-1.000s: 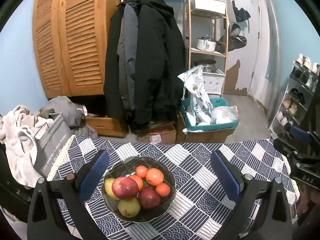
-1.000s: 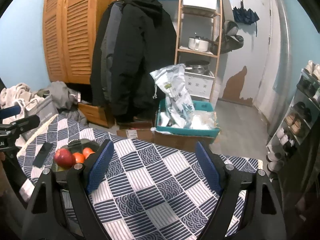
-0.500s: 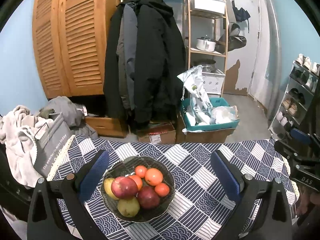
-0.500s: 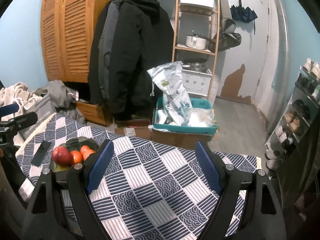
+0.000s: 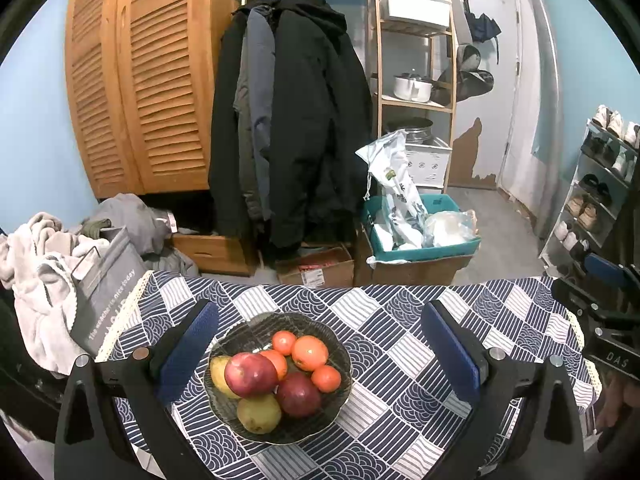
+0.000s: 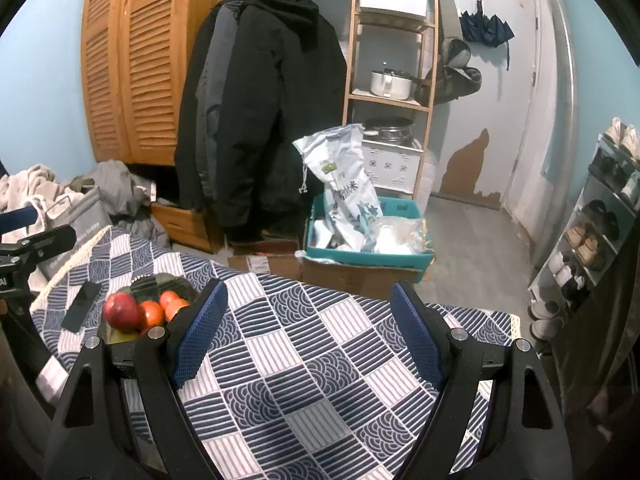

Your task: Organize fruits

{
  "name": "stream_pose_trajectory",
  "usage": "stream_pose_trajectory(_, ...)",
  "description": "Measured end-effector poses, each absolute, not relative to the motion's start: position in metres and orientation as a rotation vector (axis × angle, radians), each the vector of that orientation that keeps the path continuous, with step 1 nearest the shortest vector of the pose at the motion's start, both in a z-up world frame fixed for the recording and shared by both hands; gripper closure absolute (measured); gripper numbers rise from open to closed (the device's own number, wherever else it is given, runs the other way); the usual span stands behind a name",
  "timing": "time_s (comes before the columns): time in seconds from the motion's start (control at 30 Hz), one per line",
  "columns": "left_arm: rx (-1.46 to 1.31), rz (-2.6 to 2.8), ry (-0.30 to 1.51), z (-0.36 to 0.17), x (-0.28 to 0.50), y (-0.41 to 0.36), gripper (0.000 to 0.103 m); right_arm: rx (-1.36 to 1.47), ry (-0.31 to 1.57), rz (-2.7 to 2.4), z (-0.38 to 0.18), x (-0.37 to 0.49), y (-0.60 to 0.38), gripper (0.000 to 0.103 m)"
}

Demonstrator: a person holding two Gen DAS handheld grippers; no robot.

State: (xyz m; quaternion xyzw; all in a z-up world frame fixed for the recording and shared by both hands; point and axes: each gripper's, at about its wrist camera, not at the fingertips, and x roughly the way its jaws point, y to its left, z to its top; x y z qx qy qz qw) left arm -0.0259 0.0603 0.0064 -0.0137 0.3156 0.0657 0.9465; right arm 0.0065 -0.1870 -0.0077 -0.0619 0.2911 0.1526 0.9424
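Desk: the desk [image 5: 400, 344] wears a blue-and-white patterned cloth; its far edge runs across the left wrist view, and a lace-trimmed left edge drops toward a grey bag [image 5: 106, 292] and a heap of pale laundry [image 5: 36, 272].
Open room on the desk: the whole right half of the cloth, from the bowl to the right edge, lies bare; in the right wrist view bare cloth fills the span between the jaws.
Bowl: a dark glass bowl [image 5: 336, 344] sits left of the desk's middle, well in from the far edge.
Fruit: two red apples [image 5: 250, 374], several small oranges [image 5: 309, 353] and two yellow-green pears [image 5: 258, 414] are piled inside the bowl.
Phone: a flat black slab [image 6: 81, 306], likely a phone, lies on the cloth just left of the bowl in the right wrist view.
Left gripper: the left gripper [image 5: 320, 344] hangs above the near side of the bowl, tilted down; its jaws stand wide apart, one blue pad at the bowl's left rim and the other far to the right, gripping nothing.
Right gripper: the right gripper [image 6: 308, 328] is tilted down over the bare right part of the cloth, its jaws spread wide and empty; the bowl lies beyond its left pad.
Beyond the far edge: cardboard boxes [image 5: 316, 270], a teal crate [image 5: 424, 254] of bags and hanging dark coats [image 5: 304, 128] stand on the floor side.
Right side: a shoe rack [image 5: 600, 184] stands beyond the desk's right edge.
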Motion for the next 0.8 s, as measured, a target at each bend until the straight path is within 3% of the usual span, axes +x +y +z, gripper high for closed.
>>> stream_pose_trajectory(0.8,-0.023,0.148,0.658,0.0008,-0.0259,0.0644,0.001,-0.127,0.594,0.31,-0.0068,0.0063,-0.1873,0.021)
